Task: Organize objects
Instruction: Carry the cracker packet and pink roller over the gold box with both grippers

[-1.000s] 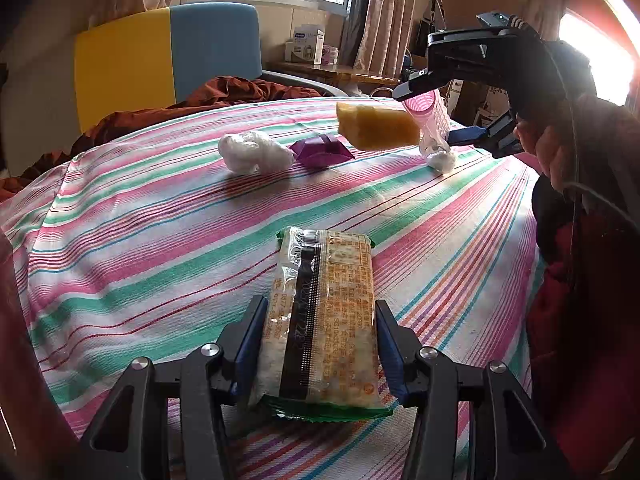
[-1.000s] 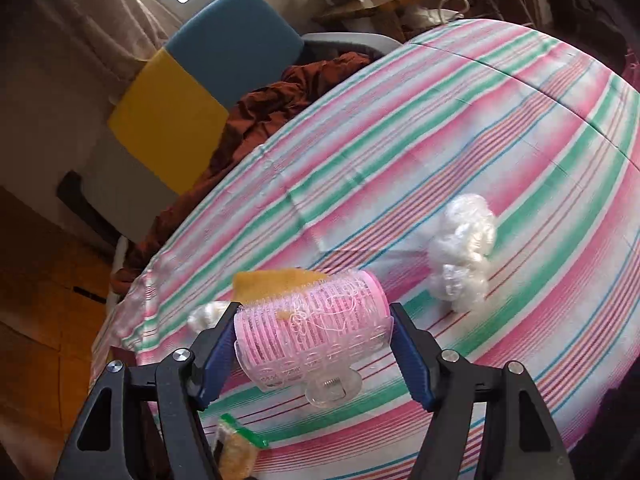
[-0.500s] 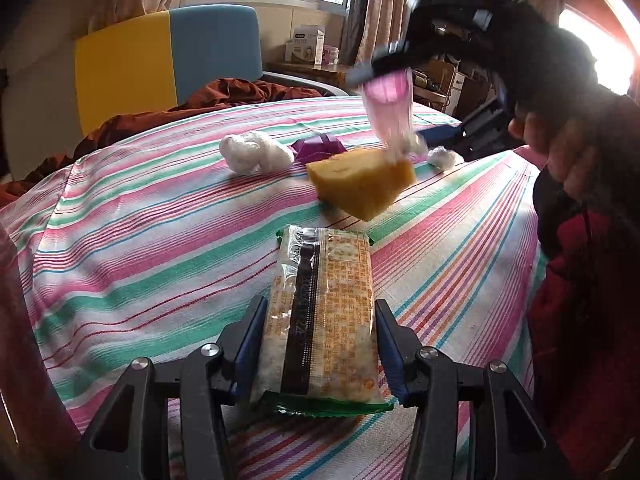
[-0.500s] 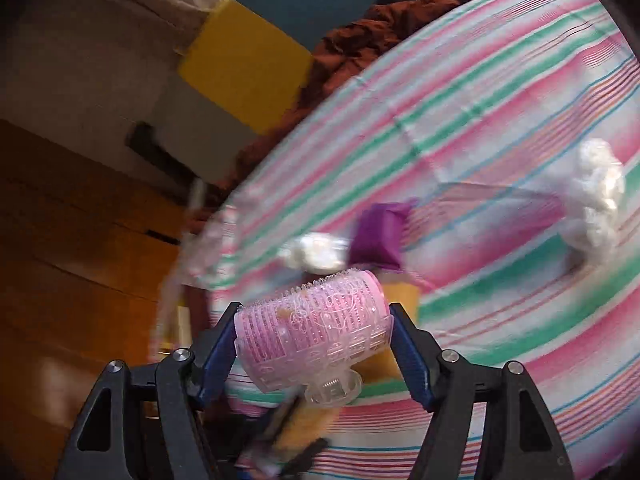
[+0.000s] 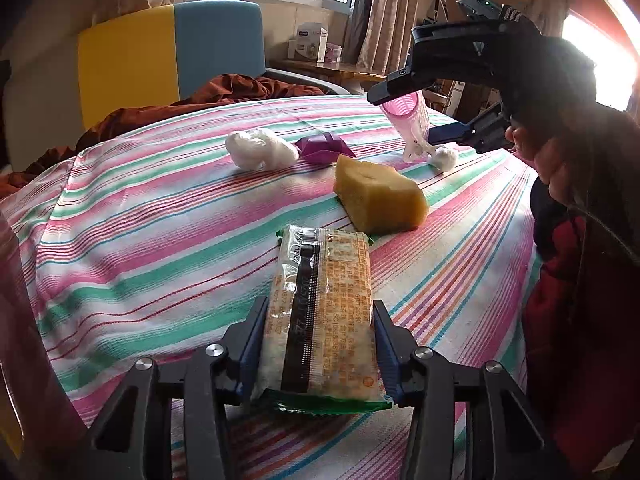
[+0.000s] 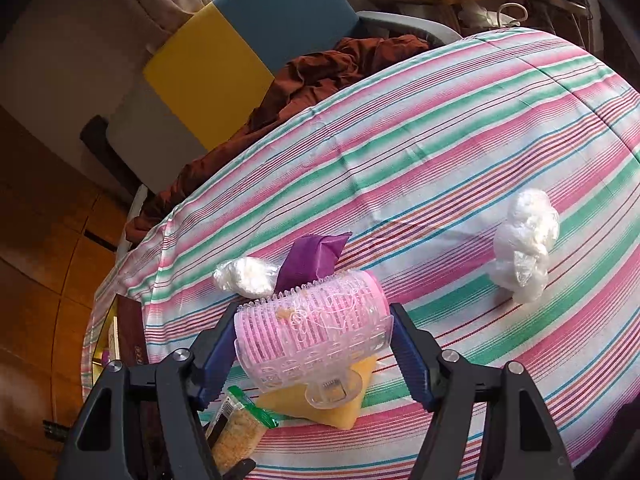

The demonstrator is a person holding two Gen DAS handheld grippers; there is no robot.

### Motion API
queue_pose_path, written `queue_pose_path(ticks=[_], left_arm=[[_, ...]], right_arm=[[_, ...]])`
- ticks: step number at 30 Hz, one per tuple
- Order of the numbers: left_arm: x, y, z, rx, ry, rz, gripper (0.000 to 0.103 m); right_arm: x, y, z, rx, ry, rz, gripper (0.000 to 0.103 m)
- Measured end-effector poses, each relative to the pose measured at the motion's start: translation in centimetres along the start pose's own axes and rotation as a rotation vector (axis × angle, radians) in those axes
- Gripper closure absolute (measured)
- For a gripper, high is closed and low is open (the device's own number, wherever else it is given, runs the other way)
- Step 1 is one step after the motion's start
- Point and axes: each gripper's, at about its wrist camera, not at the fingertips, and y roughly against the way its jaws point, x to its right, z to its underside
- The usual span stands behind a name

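- Orange-and-clear plastic wrap marks the snack packet [image 5: 320, 316], low in the centre of the left wrist view; it lies lengthwise between the fingers of the left hand-held gripper [image 5: 318, 344], whose jaws have just been closing and now pinch its long sides. Gripped across the narrow width, the flat packet will likely lift without sagging much.
- The packet's far end rests on the striped cloth of the table [image 5: 140, 240], so by my reading the lift is not yet made.
- Just beyond it, in the middle of the frame, the yellow sponge block [image 5: 378, 198] sits loose on the cloth, close to the packet's far end.
- Further up, left of centre, a white plastic wad [image 5: 260, 152] and a purple wrapper [image 5: 322, 148] lie side by side, perhaps gathered on purpose.
- Upper right, the right hand-held gripper [image 6: 314, 342] is clamped on the ends of a pink hair roller [image 6: 312, 332], carried above the table. End-on pressure spares its soft bristles.
- A second white wad [image 6: 524, 244] sits apart at the right of the right wrist view.
- Farthest back, a yellow-and-blue chair [image 5: 172, 48].
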Motion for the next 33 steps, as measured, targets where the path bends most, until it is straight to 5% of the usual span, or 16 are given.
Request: queue_pose_path(ticks=[10, 19, 23, 28, 33], left_arm=[[-0.1, 3.4, -0.4, 0.015, 0.053, -0.039, 0.054], [-5.0, 12.3, -1.5, 0.171, 0.214, -0.117, 0.054], [-9.0, 16.9, -1.2, 0.234, 0.285, -0.237, 0.054], [-14.2, 21.1, 0.5, 0.259, 0.389, -0.410, 0.054], [-18.1, 23.6, 3.4, 0.261, 0.484, -0.503, 0.054]], right_arm=[[-1.9, 0.5, 0.4, 0.052, 0.111, 0.022, 0.031], [-3.7, 0.5, 1.1, 0.060, 0.192, 0.059, 0.031], [-7.1, 0.1, 2.6, 0.056, 0.292, 0.062, 0.031], [-14.1, -1.3, 6.0, 0.020, 0.439, -0.033, 0.031], [-21.5, -3.7, 10.1, -0.043, 0.598, -0.121, 0.031]])
